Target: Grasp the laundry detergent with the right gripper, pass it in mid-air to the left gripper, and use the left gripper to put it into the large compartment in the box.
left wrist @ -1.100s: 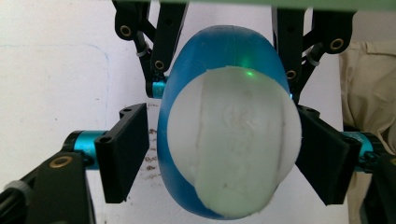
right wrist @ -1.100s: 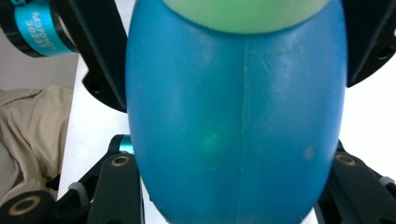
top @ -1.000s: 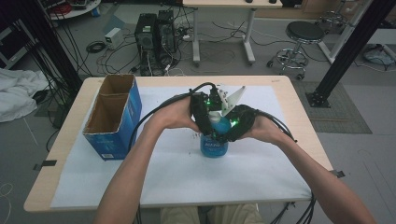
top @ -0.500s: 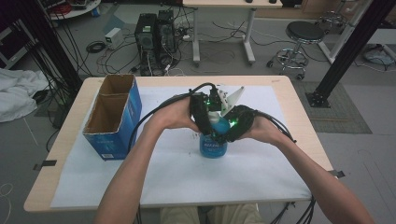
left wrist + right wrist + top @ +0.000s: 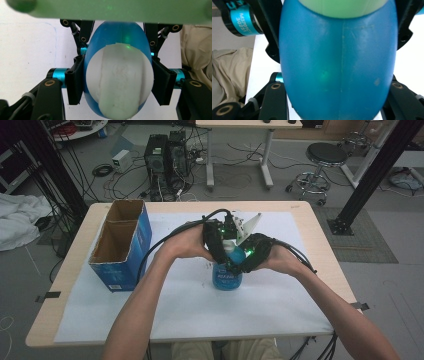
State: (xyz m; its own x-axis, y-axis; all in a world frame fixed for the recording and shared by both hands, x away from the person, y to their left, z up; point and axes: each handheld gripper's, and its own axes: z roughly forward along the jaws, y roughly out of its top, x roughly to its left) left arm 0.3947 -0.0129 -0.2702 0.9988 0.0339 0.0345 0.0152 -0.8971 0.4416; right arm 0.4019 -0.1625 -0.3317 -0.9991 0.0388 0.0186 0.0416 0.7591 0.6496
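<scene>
Bottle: a blue bottle (image 5: 227,276) with a white label stands upright on the white sheet (image 5: 175,305) of the bench (image 5: 70,265), well right of the open box (image 5: 120,245).
Left hand-held gripper (image 5: 117,82): clamped on the bottle, one black jaw against each side of it.
Right hand-held gripper (image 5: 248,256): hard against the bottle's far side; whether it is clenched cannot be told.
Risk, tipping: both grips sit high on the bottle, so an uneven pull could lean it toward the box.
Risk, slipping: the rounded, smooth wall (image 5: 337,62) offers little purchase and could squirt out under a harder squeeze.
Risk, clash: the two tools crowd together above the bottle and could knock each other.
</scene>
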